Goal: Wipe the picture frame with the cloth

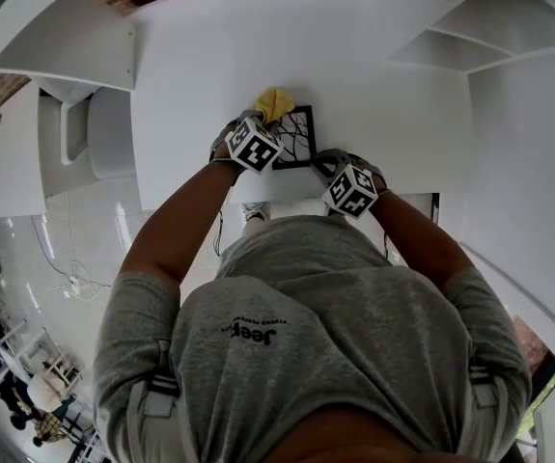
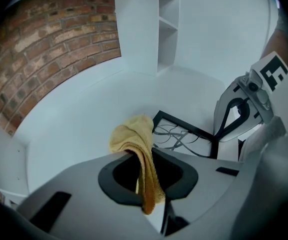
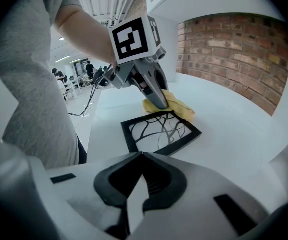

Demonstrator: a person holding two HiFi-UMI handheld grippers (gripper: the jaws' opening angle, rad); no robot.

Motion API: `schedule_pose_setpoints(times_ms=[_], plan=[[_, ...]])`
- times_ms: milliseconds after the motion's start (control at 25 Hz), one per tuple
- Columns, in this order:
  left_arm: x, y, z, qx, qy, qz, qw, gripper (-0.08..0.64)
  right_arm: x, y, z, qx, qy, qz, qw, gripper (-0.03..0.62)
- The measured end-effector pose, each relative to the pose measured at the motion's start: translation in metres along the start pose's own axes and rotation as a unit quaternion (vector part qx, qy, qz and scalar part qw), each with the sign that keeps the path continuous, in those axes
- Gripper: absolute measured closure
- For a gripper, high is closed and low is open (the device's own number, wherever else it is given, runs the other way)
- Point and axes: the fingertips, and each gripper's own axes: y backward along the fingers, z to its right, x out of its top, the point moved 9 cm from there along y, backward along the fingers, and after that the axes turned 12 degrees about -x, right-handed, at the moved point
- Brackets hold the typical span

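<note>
Between the left gripper [image 2: 142, 156] fingers I hold the cloth [image 2: 132, 136] clamped; the picture frame [image 2: 186, 135] lies flat just beside them; right gripper [image 3: 139, 155] closed, empty. Advise light, flat strokes.

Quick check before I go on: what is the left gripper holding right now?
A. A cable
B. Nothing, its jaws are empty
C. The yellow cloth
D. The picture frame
C. The left gripper has its jaws pinched on the yellow cloth, which hangs out both sides of them, while the picture frame lies flat on the white table beside it.
</note>
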Motion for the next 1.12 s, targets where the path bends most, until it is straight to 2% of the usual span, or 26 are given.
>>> schedule_pose_setpoints(times_ms=[240, 560, 680, 880, 1120], plan=[[0.012, -0.004, 0.003, 0.021, -0.037, -0.030, 0.9987, 0.495, -0.001, -0.001, 0.001, 0.002, -0.008, 0.002, 1.000, 0.588], [0.016, 0.006, -0.004, 0.038, -0.047, -0.024, 0.9979, 0.495, -0.002, -0.001, 0.001, 0.003, -0.013, 0.007, 1.000, 0.588], [0.024, 0.011, -0.004, 0.027, -0.051, -0.010, 0.9983, 0.495, -0.003, -0.001, 0.002, 0.003, -0.011, 0.009, 1.000, 0.588], [0.023, 0.001, -0.003, 0.010, -0.053, -0.032, 0.9980, 0.496, -0.002, 0.000, 0.001, 0.004, -0.011, 0.009, 1.000, 0.588], [0.033, -0.002, 0.002, 0.008, -0.055, -0.034, 0.9979, 0.495, -0.001, 0.000, 0.001, 0.006, -0.010, 0.010, 1.000, 0.588]])
